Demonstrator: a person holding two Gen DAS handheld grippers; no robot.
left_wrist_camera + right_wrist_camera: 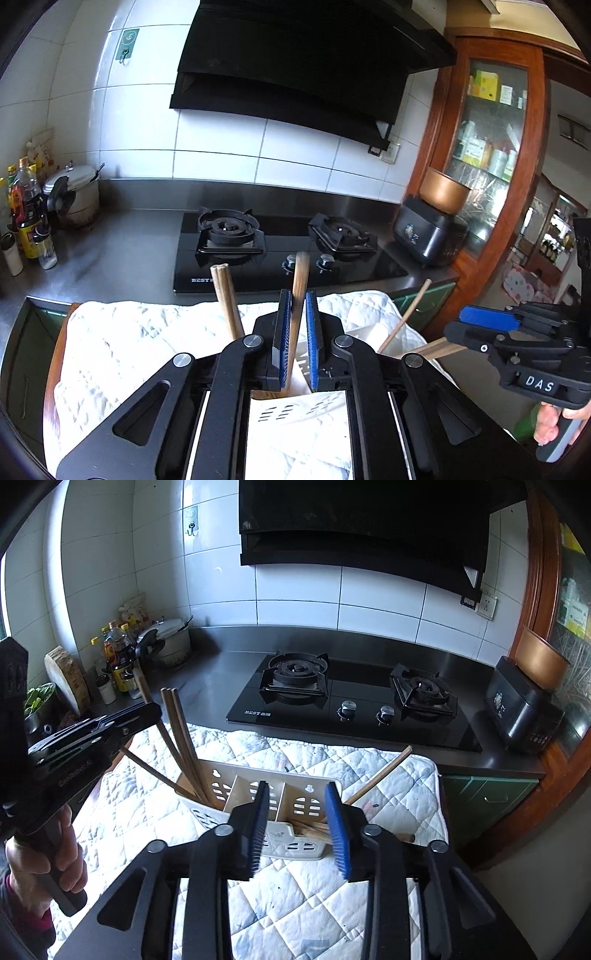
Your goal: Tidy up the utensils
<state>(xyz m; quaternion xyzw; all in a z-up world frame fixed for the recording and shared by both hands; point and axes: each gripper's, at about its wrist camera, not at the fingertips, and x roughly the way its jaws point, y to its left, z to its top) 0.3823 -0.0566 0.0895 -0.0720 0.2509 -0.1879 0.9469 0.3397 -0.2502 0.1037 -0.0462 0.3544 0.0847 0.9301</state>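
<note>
A cream slotted utensil holder (258, 797) with three compartments stands on a white quilted cloth (303, 897). Brown chopsticks (181, 734) lean in its left compartment, more chopsticks (310, 829) lie in the right one, and one chopstick (380, 775) sticks out to the right. My left gripper (295, 295) is shut on a brown chopstick (297, 295) above the holder; it also shows in the right wrist view (140, 716). My right gripper (297, 801) is open and empty just in front of the holder; it shows in the left wrist view (480, 325).
A black two-burner gas hob (351, 701) sits on the steel counter (218, 672) behind the cloth. Bottles (118, 657) and a pot (173, 638) stand at the back left, a round wooden block (68, 679) beside them. A black rice cooker (524, 709) stands at right.
</note>
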